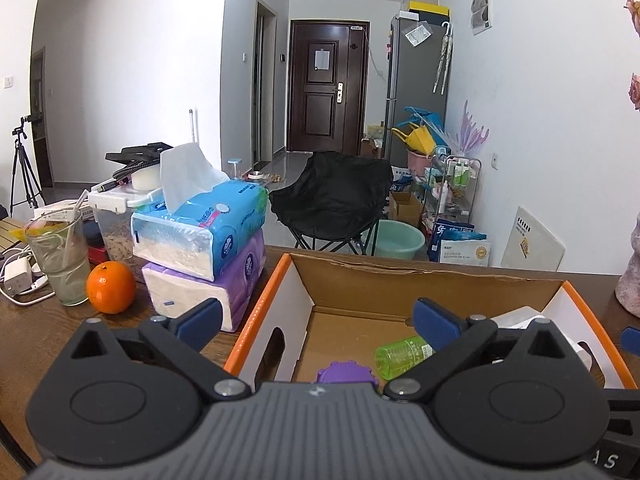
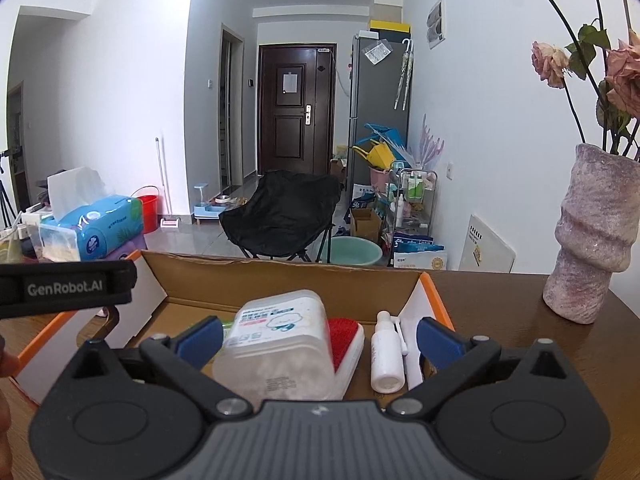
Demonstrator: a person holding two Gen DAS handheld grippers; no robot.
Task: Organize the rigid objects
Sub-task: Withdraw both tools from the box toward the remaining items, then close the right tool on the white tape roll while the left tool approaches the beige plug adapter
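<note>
While both sets of jaws stand spread wide and grasp nothing, we look down over a cardboard box (image 1: 352, 280) with orange rims that sits on the brown wooden worktop (image 1: 44, 332). Our left gripper (image 1: 316, 320) hangs over the box's left end, one blue pad outside the rim and one over the inside. Just beyond it, on the box floor, we see a purple ridged cap (image 1: 346, 372) and, right of that, a green transparent bottle (image 1: 402, 354) lying on its side. Our right gripper (image 2: 320, 338) hangs over the right part of the same box. Between its pads, untouched, lies a translucent tub (image 2: 280, 344) with a white printed label; a red-and-white brush (image 2: 346, 342) lies against its right side, and a small white spray bottle (image 2: 386, 354) lies just right of that, near the box wall.

Left of the box on the worktop, we see two tissue packs stacked, blue (image 1: 200, 228) on purple (image 1: 204, 288), then an orange (image 1: 111, 287) and a glass (image 1: 60, 256) with a straw. To the right stands a mottled pink vase (image 2: 596, 232) holding dried roses. Farther off, on the floor, we see a black folding chair (image 2: 280, 212), a green basin (image 2: 352, 250), and a dark door (image 2: 296, 108) at the end of the hall.
</note>
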